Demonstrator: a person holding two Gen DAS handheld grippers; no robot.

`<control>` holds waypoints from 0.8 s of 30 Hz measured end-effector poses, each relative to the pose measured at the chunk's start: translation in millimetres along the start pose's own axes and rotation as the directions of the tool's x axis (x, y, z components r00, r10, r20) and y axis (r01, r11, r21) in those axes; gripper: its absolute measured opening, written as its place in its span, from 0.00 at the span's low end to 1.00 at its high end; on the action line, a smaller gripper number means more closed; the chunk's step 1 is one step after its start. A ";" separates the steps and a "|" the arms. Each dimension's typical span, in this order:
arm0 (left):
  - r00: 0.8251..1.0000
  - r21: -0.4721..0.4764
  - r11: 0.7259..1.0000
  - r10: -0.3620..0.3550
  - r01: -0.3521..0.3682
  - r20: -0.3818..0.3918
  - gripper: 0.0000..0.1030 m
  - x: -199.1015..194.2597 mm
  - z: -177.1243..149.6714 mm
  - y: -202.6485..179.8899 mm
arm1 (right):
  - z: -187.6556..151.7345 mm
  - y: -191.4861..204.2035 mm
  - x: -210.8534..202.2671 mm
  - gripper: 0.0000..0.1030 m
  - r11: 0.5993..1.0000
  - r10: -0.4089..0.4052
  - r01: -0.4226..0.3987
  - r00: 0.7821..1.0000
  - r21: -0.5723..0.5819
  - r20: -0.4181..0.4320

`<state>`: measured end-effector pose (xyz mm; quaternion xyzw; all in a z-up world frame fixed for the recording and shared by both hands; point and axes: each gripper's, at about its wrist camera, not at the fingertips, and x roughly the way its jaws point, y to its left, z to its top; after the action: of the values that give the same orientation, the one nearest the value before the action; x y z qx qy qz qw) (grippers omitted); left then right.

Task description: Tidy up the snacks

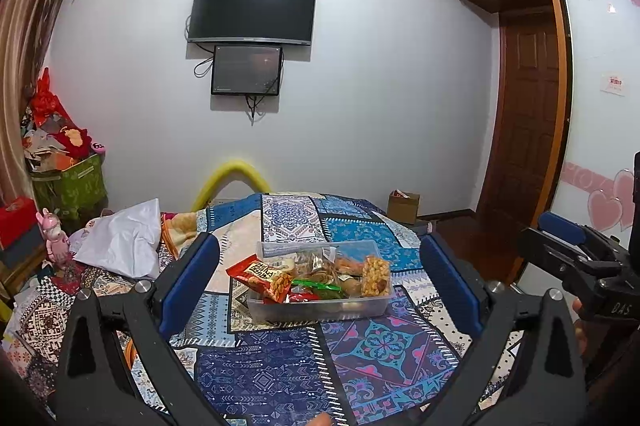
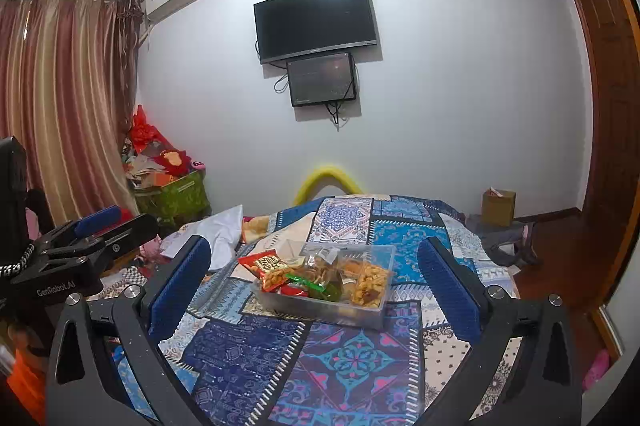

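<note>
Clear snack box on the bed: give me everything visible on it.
The clear plastic box is a shallow rectangular tub with no lid, upright on the patchwork bedspread. It is heaped with wrapped snacks: a red packet overhanging its left rim, a nut bar propped at the right, green wrappers in the middle. Both tools are open and clear of it.

We see a white wall (image 2: 440, 106) with a black TV (image 2: 316, 20) and a small screen (image 2: 322, 79) under it. Striped curtains (image 2: 60, 98) hang on the left. A brown wooden door (image 1: 528, 114) stands on the right. A bed (image 2: 348, 358) has a patchwork blanket.
</note>
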<state>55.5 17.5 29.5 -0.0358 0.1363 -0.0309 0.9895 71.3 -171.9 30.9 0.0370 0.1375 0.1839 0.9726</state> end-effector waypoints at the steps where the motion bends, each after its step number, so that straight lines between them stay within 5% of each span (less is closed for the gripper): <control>1: 1.000 0.001 1.000 0.000 0.000 0.000 0.99 -0.2 -0.2 -0.4 | -0.2 -0.1 0.1 1.00 1.000 -0.001 0.001 1.000 -0.001 0.000; 24: 1.000 0.006 1.000 -0.009 0.009 -0.002 0.99 0.9 1.1 -1.5 | -2.6 -0.6 2.6 1.00 1.000 0.002 -0.002 1.000 -0.004 -0.006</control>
<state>56.6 16.0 30.5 -0.0333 0.1371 -0.0357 0.9894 73.1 -171.4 27.6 0.0346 0.1398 0.1853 0.9721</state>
